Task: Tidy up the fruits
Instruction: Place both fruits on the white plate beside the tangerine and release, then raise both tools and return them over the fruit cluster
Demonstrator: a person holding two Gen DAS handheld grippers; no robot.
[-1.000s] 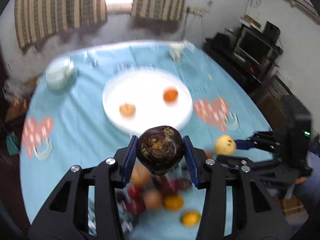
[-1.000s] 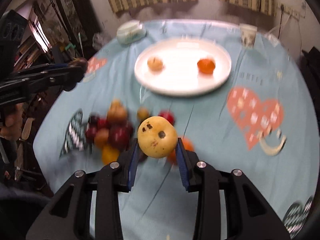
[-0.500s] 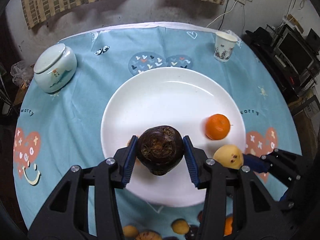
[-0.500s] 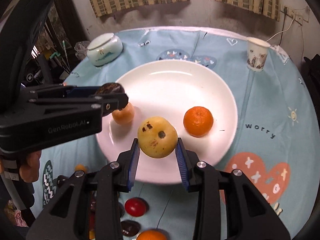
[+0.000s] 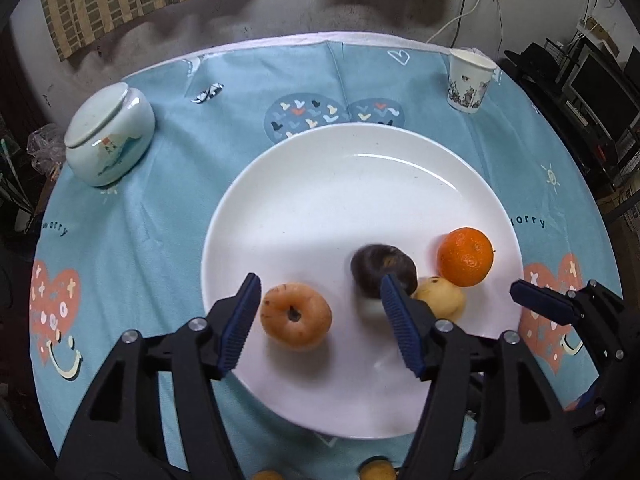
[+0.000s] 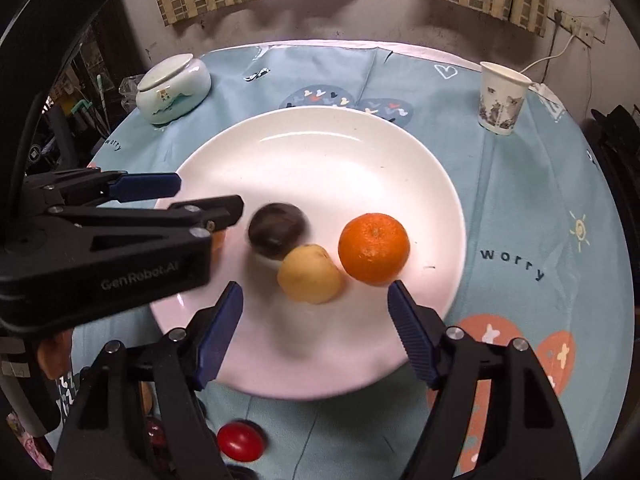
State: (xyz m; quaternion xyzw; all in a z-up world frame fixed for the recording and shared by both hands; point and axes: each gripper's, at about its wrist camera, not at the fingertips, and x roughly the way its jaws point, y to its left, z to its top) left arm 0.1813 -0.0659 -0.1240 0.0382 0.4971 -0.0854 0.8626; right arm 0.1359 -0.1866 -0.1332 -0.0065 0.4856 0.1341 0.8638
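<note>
Both grippers' jaws are opening, gripping nothing. The dark fruit (image 5: 382,270) lies blurred on the plate (image 5: 320,184) beyond the left gripper (image 5: 320,320). The yellow fruit (image 6: 310,274) lies ahead of the right gripper (image 6: 316,320).

Far half of plate (image 5: 360,168) lies bare — four fruits crowd its near edge.

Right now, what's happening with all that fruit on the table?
A person is sorting fruit onto a white plate, using a hand-held gripper in each hand. The left hand-held gripper and the right hand-held gripper are both opening, with nothing gripped. A dark fruit, blurred, and a yellow fruit lie on the plate beside an orange and a tan fruit. More fruit waits on the tablecloth nearer the person.
</note>
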